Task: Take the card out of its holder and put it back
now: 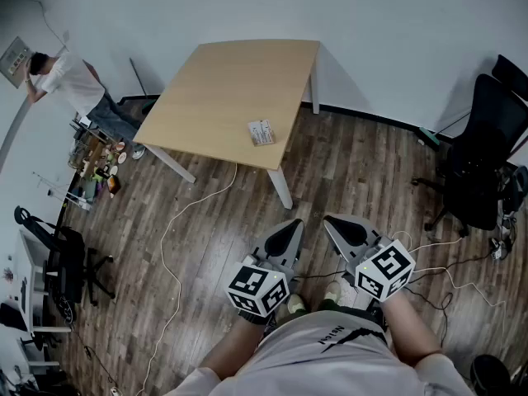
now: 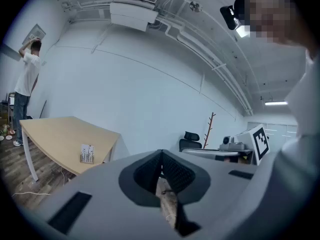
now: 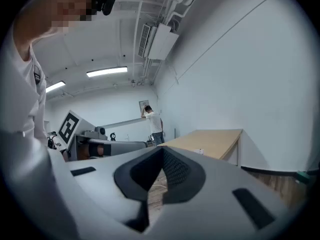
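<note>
Both tools are held low and close to the person's body, side by side and pointing forward, over the wooden floor [image 1: 206, 221].

Left tool [image 1: 294, 223]: the jaws are brought together with the ribbed pads meeting at the tip [image 2: 161, 155], and nothing is gripped. Only floorboards show through the narrow slot behind the tips. Its marker cube [image 1: 257, 287] sits at the rear, nearest the person.

Right tool [image 1: 331, 220]: it is in the same condition, with the jaws closed tip to tip [image 3: 162, 151] and empty. Its marker cube [image 1: 384, 269] is at the rear.

The card [image 1: 261, 132] lies well ahead of both tools and slightly to the left of the left tool's line. It stands upright on the counter [image 1: 223, 89], near the counter's corner closest to the tools. In the left gripper view the card [image 2: 87, 153] is white with dark line print. The holder is too small to tell apart from the card. In the right gripper view it is only a small pale speck [image 3: 200, 151] on the counter [image 3: 215, 138]. Neither tool is near it or touching it.

Surroundings:
- A white cable [image 1: 177, 221] runs over the floor from under the counter, passing to the left of the left tool.
- A black office chair [image 1: 483, 155] stands far to the right of the right tool.
- A second person [image 1: 66, 81] in a white shirt stands beyond the counter to the far left, facing the wall.
</note>
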